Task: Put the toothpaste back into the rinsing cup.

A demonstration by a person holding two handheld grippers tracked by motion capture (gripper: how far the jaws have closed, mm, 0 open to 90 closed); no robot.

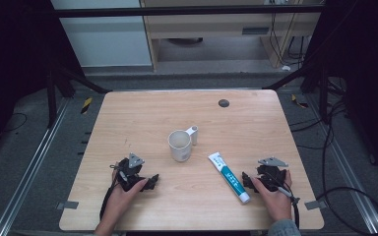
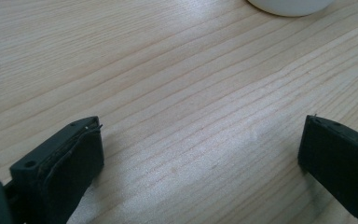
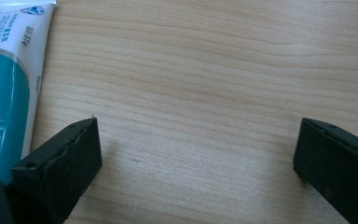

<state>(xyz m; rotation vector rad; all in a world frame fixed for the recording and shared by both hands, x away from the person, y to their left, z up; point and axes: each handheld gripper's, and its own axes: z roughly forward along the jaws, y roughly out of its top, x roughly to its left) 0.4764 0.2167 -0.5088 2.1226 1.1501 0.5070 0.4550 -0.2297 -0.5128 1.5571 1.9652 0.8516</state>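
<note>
On table (image 1: 128,113): both tools released, empty; toothpaste tube (image 1: 229,177) beside right tool (image 1: 250,181).

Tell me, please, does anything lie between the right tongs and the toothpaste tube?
Nothing visible does: the right tongs sit open right beside the toothpaste tube, with only bare table around them; the mug stands farther off.

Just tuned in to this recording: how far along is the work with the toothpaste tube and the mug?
Nothing looks done yet. The toothpaste tube lies flat on the table, apart from the upright white mug. In hand: nothing; the left gripper and right gripper rest open on the wood, the right beside the tube. Every handling step remains.
</note>
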